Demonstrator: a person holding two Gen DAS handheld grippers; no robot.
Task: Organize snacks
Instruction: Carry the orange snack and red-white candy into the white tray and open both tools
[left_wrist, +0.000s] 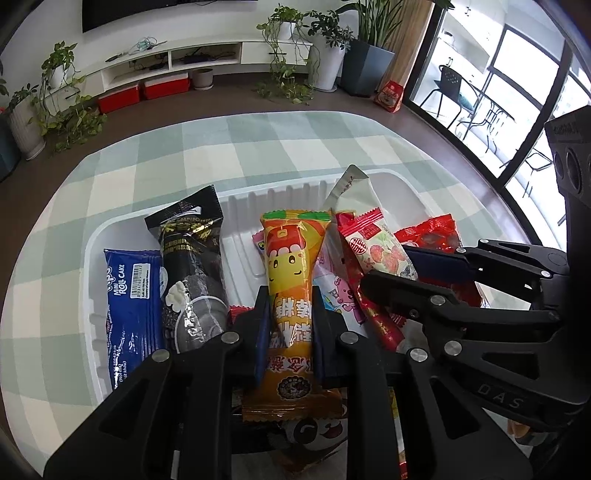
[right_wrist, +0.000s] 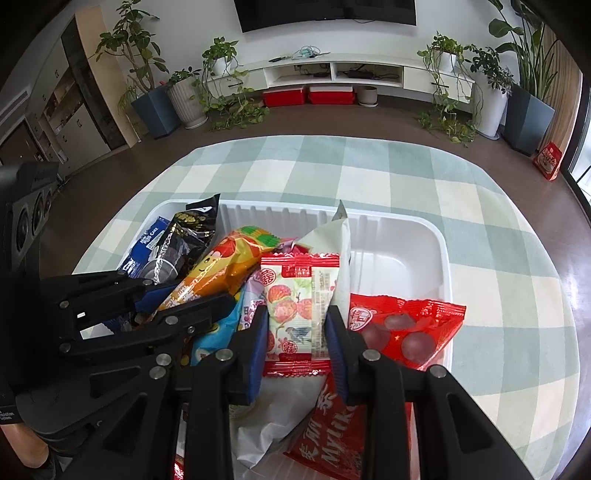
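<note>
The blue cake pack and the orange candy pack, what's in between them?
A black snack pack stands between the blue Mini Roll Cake pack and the orange candy pack, seen best in the left wrist view.

Home living room: TV at twelve o'clock above low console, potted plants, checked tablecloth.

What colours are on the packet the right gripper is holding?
Red-edged white plastic packet printed with red fruit, clamped in the right gripper; clearest in the right wrist view.
</note>
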